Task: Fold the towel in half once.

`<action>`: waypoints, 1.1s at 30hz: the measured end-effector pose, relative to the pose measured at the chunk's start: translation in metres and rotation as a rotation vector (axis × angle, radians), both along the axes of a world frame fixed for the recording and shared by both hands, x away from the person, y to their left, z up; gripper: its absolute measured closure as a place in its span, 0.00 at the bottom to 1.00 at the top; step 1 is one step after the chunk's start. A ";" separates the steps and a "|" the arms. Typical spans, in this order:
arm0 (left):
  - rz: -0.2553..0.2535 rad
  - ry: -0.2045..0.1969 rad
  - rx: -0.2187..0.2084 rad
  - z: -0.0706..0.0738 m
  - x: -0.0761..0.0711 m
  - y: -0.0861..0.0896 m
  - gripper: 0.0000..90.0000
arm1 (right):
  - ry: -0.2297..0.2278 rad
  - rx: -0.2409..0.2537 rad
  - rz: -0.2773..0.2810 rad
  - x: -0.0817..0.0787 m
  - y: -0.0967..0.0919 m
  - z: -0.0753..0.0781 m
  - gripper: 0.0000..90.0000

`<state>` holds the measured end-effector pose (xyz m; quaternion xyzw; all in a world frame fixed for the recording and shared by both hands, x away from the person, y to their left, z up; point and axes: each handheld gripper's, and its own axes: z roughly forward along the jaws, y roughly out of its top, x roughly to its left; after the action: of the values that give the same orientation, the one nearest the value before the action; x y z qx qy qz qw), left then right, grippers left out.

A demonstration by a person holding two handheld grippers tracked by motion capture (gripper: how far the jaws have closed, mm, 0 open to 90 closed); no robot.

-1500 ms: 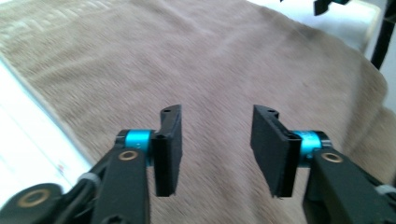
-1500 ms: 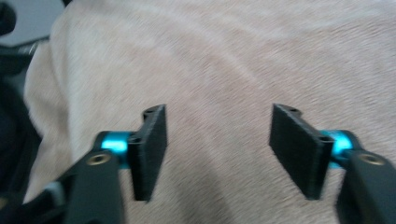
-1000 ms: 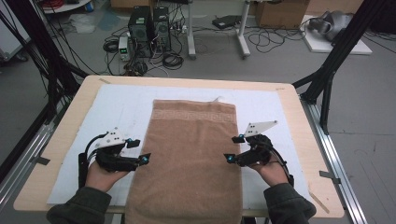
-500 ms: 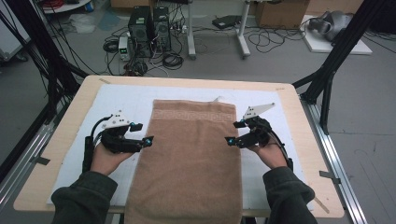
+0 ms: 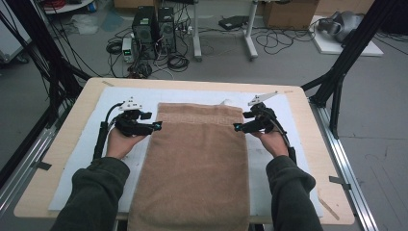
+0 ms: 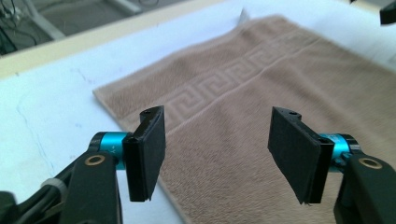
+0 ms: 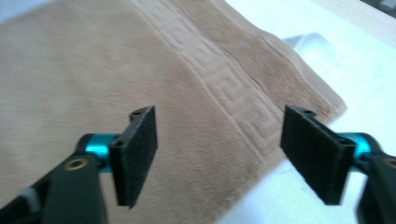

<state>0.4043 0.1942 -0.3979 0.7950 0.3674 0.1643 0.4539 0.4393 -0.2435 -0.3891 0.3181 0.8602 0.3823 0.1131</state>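
A tan towel (image 5: 197,163) with a key-pattern band (image 5: 199,115) at its far end lies lengthwise on the white sheet, and its near end hangs over the table's front edge. My left gripper (image 5: 156,126) hovers at the towel's left edge near the far corner. Its jaws are open and have just been closing; the towel (image 6: 243,93) lies below the gap in my left gripper (image 6: 219,154), untouched by the pads. My right gripper (image 5: 236,127) mirrors it at the right edge. It too is open and has just been closing, with my right gripper (image 7: 229,158) over the towel (image 7: 93,70) near its far right corner.
A white sheet (image 5: 101,125) covers most of the wooden table (image 5: 62,144). A small white tag (image 5: 225,102) sticks out past the towel's far edge. Black frame posts stand at both sides; computers and cables lie on the floor beyond.
Both hands have slid away from the person along the towel's sides, from its middle up to the patterned far end. The towel has not moved.
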 end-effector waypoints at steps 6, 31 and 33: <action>0.015 0.040 0.081 -0.022 0.011 -0.007 0.49 | -0.014 -0.002 -0.045 0.004 0.003 -0.024 0.40; 0.062 0.123 0.066 -0.036 0.024 0.002 0.94 | 0.077 -0.070 0.009 0.010 0.009 -0.039 0.94; 0.063 0.108 0.036 -0.029 0.021 0.008 0.94 | 0.067 -0.041 0.013 0.008 0.007 -0.034 0.94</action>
<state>0.4252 0.2020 -0.4266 0.7989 0.4129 0.1421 0.4136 0.4477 -0.2368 -0.4235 0.3228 0.8732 0.3543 0.0881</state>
